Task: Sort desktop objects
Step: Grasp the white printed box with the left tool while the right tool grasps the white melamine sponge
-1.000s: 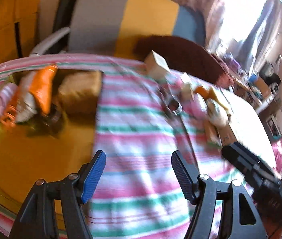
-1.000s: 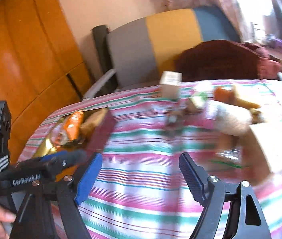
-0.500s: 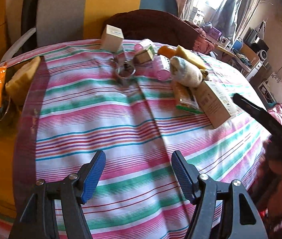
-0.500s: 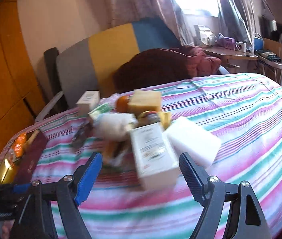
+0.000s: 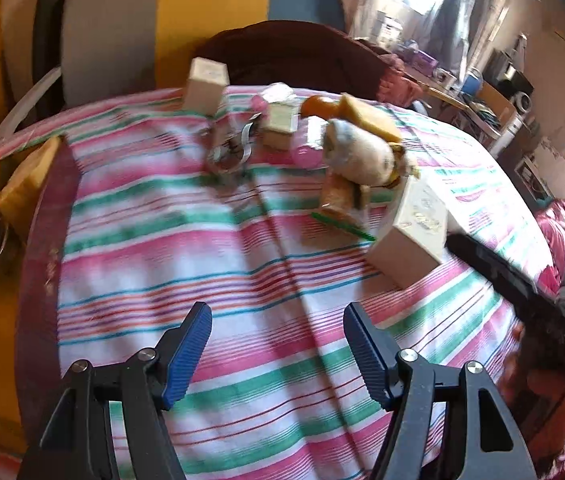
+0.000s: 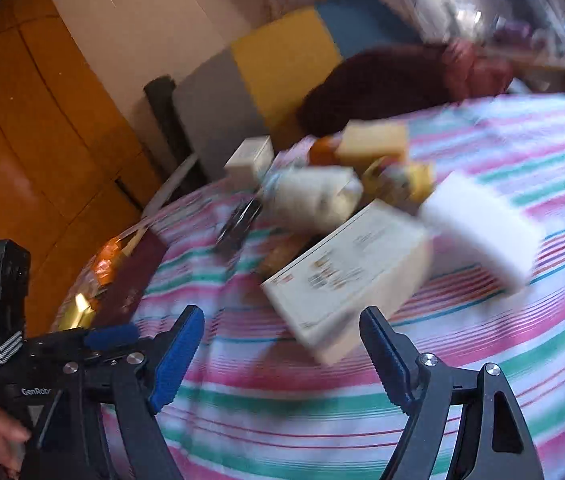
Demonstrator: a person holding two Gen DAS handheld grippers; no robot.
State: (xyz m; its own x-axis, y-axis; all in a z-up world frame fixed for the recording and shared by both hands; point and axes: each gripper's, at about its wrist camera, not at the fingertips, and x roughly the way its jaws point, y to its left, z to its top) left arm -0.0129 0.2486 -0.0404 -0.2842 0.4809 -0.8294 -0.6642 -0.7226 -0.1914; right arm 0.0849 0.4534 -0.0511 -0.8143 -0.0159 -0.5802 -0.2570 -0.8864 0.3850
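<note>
We hold both the left gripper and the right gripper open and empty, ribbed blue pads apart. A rectangular cardboard box lies on the striped woven cloth.

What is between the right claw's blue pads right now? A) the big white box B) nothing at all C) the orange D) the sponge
B: the right claw stands open over the striped tablecloth, with the big white box lying just beyond its tips.

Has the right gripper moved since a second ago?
Yes. The right gripper has swung from the tray end of the striped cloth toward the clutter; the printed box now lies just ahead of its open jaws.
</note>
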